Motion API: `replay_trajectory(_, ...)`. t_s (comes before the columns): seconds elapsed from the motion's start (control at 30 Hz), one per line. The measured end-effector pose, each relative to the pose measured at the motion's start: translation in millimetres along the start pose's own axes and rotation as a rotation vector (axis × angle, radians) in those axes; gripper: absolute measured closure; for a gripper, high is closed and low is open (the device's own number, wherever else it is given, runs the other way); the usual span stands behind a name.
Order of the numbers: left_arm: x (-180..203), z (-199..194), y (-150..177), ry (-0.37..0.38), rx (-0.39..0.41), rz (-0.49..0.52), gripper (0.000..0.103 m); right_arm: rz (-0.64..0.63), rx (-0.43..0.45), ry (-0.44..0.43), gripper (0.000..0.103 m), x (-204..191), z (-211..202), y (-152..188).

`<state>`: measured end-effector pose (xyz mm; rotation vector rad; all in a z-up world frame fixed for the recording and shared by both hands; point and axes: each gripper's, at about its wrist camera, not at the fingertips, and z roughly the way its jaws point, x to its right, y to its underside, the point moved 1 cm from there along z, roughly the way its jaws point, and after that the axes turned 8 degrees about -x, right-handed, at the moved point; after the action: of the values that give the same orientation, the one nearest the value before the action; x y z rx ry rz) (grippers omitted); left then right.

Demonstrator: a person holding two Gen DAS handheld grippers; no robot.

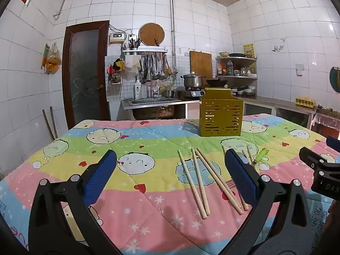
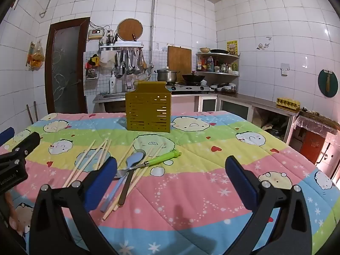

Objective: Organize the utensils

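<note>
A yellow slotted utensil holder (image 1: 220, 115) (image 2: 148, 112) stands upright at the far middle of the table. Several wooden chopsticks (image 1: 199, 180) (image 2: 89, 161) lie loose on the quilt in front of it. In the right wrist view a light blue spoon (image 2: 127, 170), a metal spoon (image 2: 125, 173) and a green-handled utensil (image 2: 163, 158) lie crossed among more chopsticks. The green handle also shows in the left wrist view (image 1: 261, 155). My left gripper (image 1: 170, 178) is open and empty above the quilt, chopsticks near its right finger. My right gripper (image 2: 170, 180) is open and empty, the utensils beside its left finger.
A pastel cartoon quilt (image 1: 131, 140) (image 2: 233, 148) covers the table. Behind are a sink (image 1: 153, 102), a stove with a pot (image 2: 166, 75) and wok, and a corner shelf. The right gripper's body shows at the left wrist view's right edge (image 1: 318, 170).
</note>
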<state>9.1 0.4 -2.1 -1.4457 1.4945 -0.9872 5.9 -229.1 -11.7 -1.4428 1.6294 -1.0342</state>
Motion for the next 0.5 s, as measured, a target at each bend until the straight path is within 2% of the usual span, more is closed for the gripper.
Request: replay_trajectory(0.5,5.2,2.4,-0.9,-0.004,-0.01,0.003,0.005,-0.002,0.003,0.005,0.004,-0.8,-1.3,1.1)
